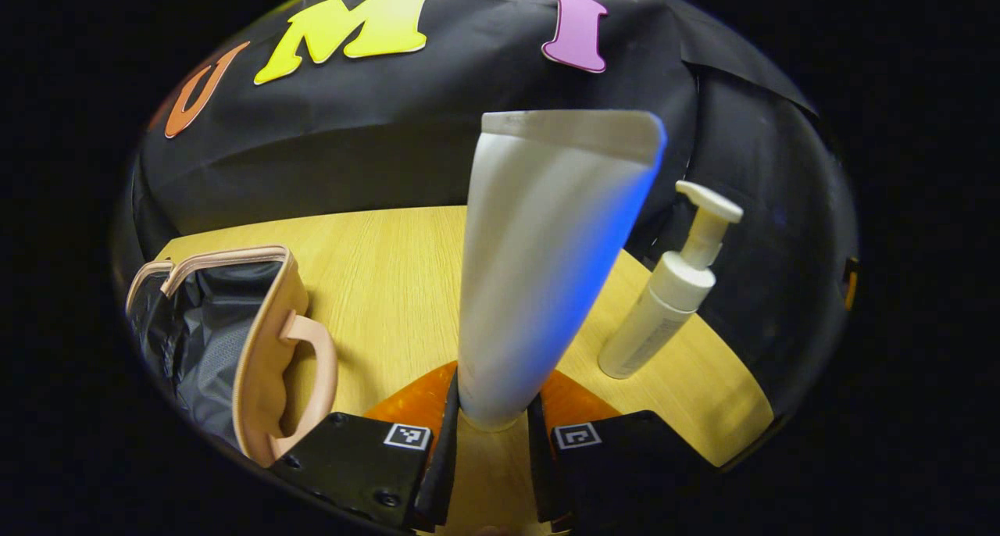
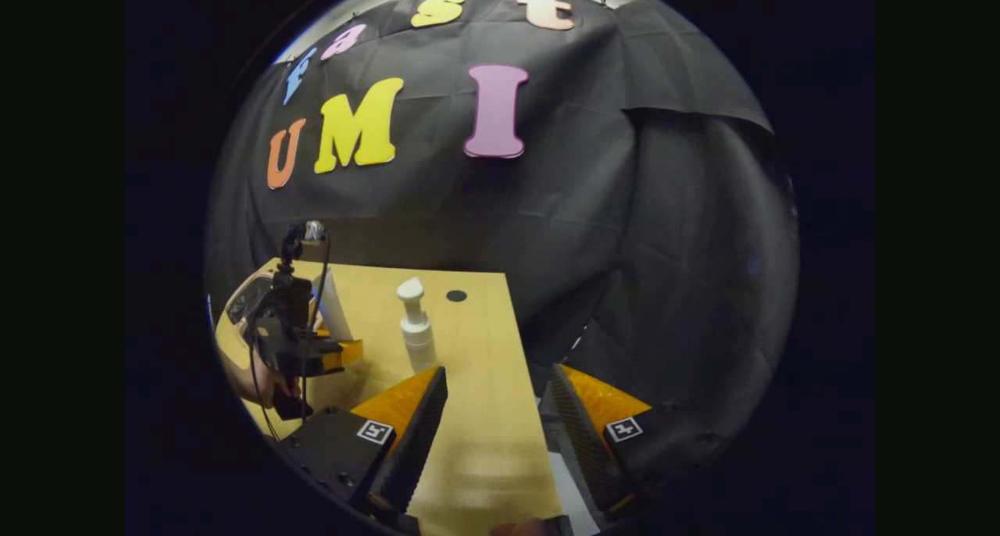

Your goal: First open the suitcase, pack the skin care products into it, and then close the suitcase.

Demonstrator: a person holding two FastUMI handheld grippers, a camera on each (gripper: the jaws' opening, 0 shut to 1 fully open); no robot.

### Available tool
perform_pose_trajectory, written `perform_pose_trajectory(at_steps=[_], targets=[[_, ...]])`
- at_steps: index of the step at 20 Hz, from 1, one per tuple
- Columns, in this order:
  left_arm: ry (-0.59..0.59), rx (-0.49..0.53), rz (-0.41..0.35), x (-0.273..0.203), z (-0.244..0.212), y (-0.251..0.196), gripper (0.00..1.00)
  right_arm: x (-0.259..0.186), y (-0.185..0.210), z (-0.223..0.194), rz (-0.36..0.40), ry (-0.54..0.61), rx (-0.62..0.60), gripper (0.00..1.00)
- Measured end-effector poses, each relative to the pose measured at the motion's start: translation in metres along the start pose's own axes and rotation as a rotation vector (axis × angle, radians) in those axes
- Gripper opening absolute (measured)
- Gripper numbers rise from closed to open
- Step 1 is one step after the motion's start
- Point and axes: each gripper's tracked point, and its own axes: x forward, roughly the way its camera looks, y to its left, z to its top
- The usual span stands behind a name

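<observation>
Left gripper view: the left tool (image 1: 492,434) has its two fingers closed on the bottom end of a white tube (image 1: 539,262), which stands upright between them with its flat crimped end on top. No brand or writing can be read on the tube. Toward the right edge of the counter (image 1: 391,286) stands a white pump bottle (image 1: 664,301), apart from the tube; faint grey print runs down its side, too small to read. At the counter's left edge lies the suitcase (image 1: 234,341), open, its dark lining showing and its beige handle turned toward the tool. Bare wood lies between the suitcase and the tube.

In the right gripper view the right tool (image 2: 494,427) holds nothing, its fingers spread wide over the counter's right edge, the near corner below them. The pump bottle (image 2: 416,329) stands ahead on the left, and farther left a hand (image 2: 262,384) holds the left tool (image 2: 301,341) with the tube. A small dark round spot (image 2: 456,295) sits near the counter's far edge.
</observation>
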Motion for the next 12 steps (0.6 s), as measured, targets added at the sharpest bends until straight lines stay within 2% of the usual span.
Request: perform_pose_trajectory(at_steps=[3, 6, 8, 12], targets=[[0.005, -0.025, -0.031, -0.043, 0.009, -0.005, 0.42, 0.034, 0.036, -0.013, 0.107, 0.017, 0.008, 0.80], [0.006, -0.023, -0.020, -0.088, 0.011, 0.002, 0.42, 0.084, 0.073, -0.035, 0.204, 0.083, 0.026, 0.80], [0.015, -0.042, 0.006, -0.115, 0.008, 0.012, 0.42, 0.110, 0.085, -0.044, 0.225, 0.116, 0.033, 0.80], [0.023, -0.082, 0.095, -0.156, 0.003, 0.049, 0.42, 0.149, 0.092, -0.049, 0.218, 0.141, 0.057, 0.80]])
